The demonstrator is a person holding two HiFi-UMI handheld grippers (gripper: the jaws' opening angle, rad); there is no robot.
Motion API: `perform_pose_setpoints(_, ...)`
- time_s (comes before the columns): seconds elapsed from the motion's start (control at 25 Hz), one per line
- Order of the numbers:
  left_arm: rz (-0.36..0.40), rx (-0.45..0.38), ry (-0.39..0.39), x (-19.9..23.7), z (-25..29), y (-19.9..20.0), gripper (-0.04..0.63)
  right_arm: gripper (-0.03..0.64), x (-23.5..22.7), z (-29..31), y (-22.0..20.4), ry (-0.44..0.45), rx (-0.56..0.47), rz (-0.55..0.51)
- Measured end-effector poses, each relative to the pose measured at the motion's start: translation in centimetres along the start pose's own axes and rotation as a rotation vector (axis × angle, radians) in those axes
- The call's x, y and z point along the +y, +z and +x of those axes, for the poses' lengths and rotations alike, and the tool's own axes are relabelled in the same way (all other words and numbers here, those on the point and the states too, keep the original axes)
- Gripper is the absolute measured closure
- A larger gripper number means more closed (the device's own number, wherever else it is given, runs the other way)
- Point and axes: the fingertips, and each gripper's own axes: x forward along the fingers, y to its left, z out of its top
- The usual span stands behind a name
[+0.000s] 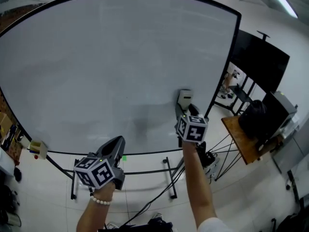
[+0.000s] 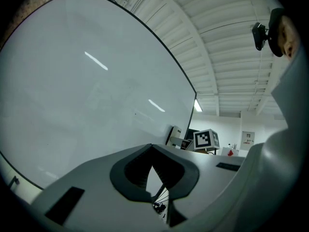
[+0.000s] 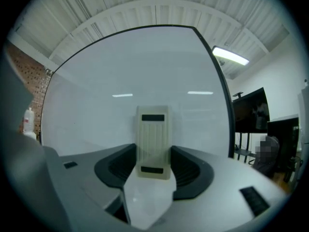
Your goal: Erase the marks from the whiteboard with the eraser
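The big whiteboard (image 1: 111, 57) fills the head view; I see only faint smudges on it, no plain marks. A cream eraser (image 1: 184, 97) lies flat against the board's lower right part, and my right gripper (image 1: 185, 106) is shut on it. In the right gripper view the eraser (image 3: 153, 141) stands upright between the jaws, against the board (image 3: 120, 81). My left gripper (image 1: 116, 142) hangs lower, below the board's bottom edge, shut with nothing in it. The left gripper view looks up along the board (image 2: 72, 105), with the left gripper (image 2: 151, 146) at the bottom and the eraser (image 2: 174, 135) further along.
A black screen on a stand (image 1: 260, 57) is to the right of the board. Beside it a wooden table (image 1: 240, 141) carries a dark bag (image 1: 253, 120). The board's stand legs and cables (image 1: 169, 178) are on the floor below. A small holder (image 1: 37, 149) hangs at the lower left.
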Motion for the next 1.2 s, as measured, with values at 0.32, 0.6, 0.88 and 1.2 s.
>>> perform_pose_setpoints(0.32, 0.006, 0.004, 0.016, 4.7, -5.6, 2.8, 0.606, 0.365, 9.2, -0.2, 0.2, 0.004, -0.003, -0.022)
perform_pose_setpoints(0.6, -0.01, 0.037, 0.013, 9.6, -11.6, 5.5, 0.607, 0.365, 18.8, 0.2, 0.2, 0.004, 0.007, -0.026)
perform_pose_setpoints(0.88, -0.025, 0.054, -0.022, 13.4, -15.7, 7.0, 0.607, 0.365, 27.0, 0.7, 0.1, 0.013, 0.006, -0.048)
perform_pose_setpoints(1.2, -0.067, 0.025, -0.027, 15.0, -12.8, 8.4, 0.607, 0.365, 30.4, 0.6, 0.1, 0.031, -0.005, 0.048)
